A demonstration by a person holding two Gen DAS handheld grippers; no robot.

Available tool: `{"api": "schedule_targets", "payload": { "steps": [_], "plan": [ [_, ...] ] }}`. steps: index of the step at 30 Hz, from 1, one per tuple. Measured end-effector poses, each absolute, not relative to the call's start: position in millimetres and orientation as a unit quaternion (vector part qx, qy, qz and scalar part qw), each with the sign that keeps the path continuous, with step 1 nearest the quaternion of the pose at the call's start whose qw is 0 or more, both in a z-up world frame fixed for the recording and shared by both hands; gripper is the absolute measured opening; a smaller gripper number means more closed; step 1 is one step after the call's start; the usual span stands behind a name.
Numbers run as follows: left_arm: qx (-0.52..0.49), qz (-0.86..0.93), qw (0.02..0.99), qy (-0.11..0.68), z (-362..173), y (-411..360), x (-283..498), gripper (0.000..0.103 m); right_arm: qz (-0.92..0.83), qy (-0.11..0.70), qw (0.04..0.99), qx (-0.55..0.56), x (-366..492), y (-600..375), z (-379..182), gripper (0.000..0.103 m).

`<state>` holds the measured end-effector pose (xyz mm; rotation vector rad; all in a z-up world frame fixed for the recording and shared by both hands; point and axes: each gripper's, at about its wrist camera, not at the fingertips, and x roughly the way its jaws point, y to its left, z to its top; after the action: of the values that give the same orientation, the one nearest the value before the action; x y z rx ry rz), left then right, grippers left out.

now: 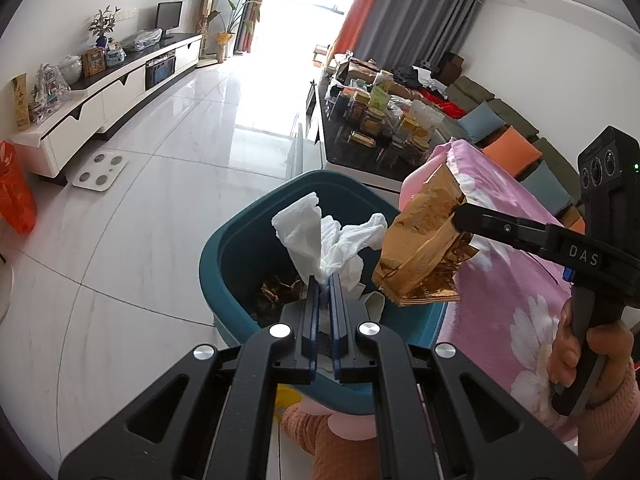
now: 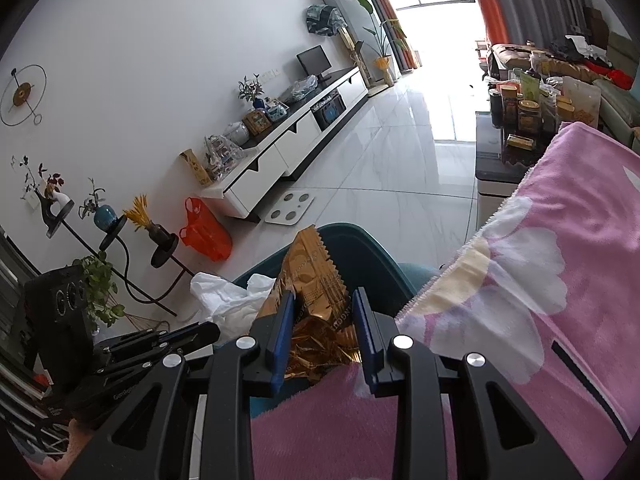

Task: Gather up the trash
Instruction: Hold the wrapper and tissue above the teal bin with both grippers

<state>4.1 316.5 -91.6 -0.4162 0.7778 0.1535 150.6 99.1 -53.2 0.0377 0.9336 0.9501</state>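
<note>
Left wrist view, read left to right: floor at 9 o'clock, then the bin (image 1: 248, 240) at centre, then the pink cloth (image 1: 508, 280) at 3 o'clock. We see the left gripper (image 1: 325, 280) with its jaws pinched narrow on a crumpled white tissue (image 1: 320, 236), held directly over the bin mouth. Gold scraps already lie at the bin bottom. Just right of the tissue, at 2 o'clock, hangs a gold wrapper (image 1: 420, 248), clamped by the right gripper (image 1: 460, 216), which enters from 3 o'clock; the wrapper sits over the bin's right rim, between bin and cloth.

Right wrist view, left to right: the left gripper's body at 8 o'clock, tissue (image 2: 224, 300) beside it, then the wrapper (image 2: 316, 276) between the blue pads (image 2: 282, 320), jaws moderately apart and closed on the crumpled foil. Bin rim (image 2: 360, 236) shows behind at 12 o'clock; cloth (image 2: 540, 280) fills 3 to 5 o'clock.

We judge the step in hand to be the drop: both pieces are lifted and positioned at the bin. Next move calls for opening the left jaws in place. The right gripper probably needs a small shift toward 9 o'clock first, so the wrapper clears the rim and does not land on the cloth.
</note>
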Motion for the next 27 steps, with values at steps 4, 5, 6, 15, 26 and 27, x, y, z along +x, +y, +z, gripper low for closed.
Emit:
{"api": "schedule_targets", "payload": {
  "steps": [4,5,6,15,26,27],
  "plan": [
    [-0.2,0.076,0.9,0.379,-94,314,6,0.005,0.441,0.437,0.784,0.012,150,104,-56,0.028],
    [-0.2,0.076,0.9,0.38,-94,314,7,0.005,0.44,0.438,0.784,0.011,150,105,-56,0.028],
    [-0.201,0.076,0.9,0.38,-95,315,7,0.005,0.44,0.438,0.784,0.009,150,106,-56,0.028],
    [-0.203,0.078,0.898,0.383,-99,318,9,0.005,0.435,0.446,0.782,-0.01,149,118,-56,0.028],
    [-0.2,0.082,0.896,0.387,-103,320,12,0.006,0.429,0.457,0.779,-0.027,148,128,-59,0.03],
    [-0.199,0.083,0.896,0.388,-104,320,12,0.006,0.427,0.459,0.778,-0.029,148,129,-60,0.03]
  ]
}}
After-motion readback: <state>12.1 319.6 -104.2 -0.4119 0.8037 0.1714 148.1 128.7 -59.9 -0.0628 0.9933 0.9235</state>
